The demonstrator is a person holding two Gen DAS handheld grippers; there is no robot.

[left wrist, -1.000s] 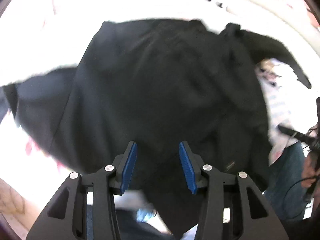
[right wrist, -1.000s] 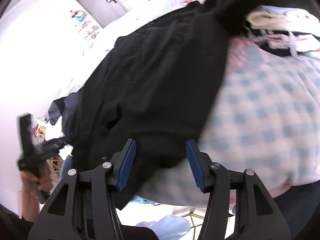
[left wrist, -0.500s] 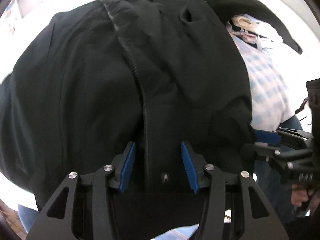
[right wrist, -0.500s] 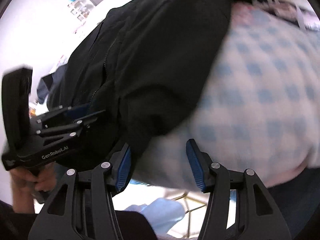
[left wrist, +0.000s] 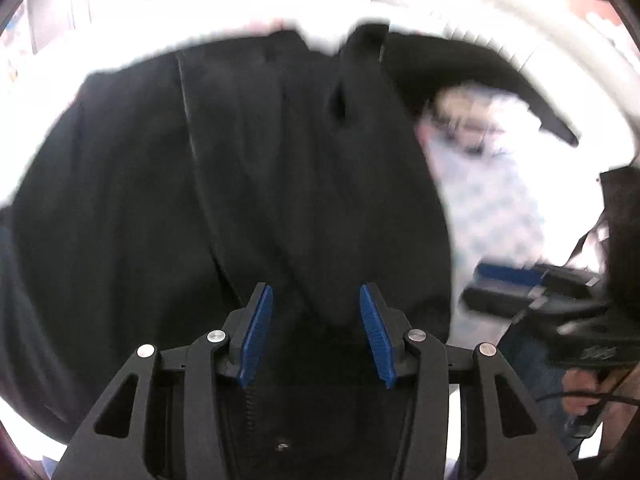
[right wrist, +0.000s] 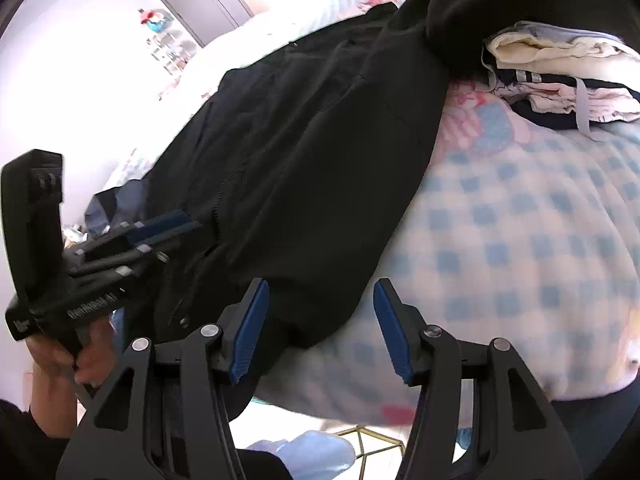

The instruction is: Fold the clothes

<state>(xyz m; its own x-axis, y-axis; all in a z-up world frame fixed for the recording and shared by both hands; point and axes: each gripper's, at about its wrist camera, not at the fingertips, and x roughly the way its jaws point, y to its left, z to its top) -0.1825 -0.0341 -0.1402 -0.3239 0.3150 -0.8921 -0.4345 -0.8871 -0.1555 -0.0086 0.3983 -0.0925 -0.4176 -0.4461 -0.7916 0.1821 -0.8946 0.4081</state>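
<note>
We see a black jacket (left wrist: 248, 184) spread over a bed covered by a blue-and-white checked blanket (right wrist: 520, 240), its zip running down the middle and one sleeve trailing off toward the far right of the left wrist view. Our left gripper (left wrist: 316, 336) hangs over the jacket's near hem with its blue pads (left wrist: 256, 332) set apart at a middling width; dark cloth lies below and between them, but neither pad presses on it, so we hold nothing there. Our right gripper (right wrist: 320, 328) sits over the jacket's lower corner where it meets the blanket, its jaws likewise standing partly apart, the left pad just over black cloth and the right pad over checked fabric, with no grip on either. In the right wrist view we also see the left gripper from the side, carried in a hand (right wrist: 68, 356) and pointing at the jacket's front near the zip. A small stack of folded clothes (right wrist: 560, 76) rests on the blanket beyond the jacket, touching its dark sleeve. The left wrist view is blurred, so finer detail of the hem is hard to tell.
</note>
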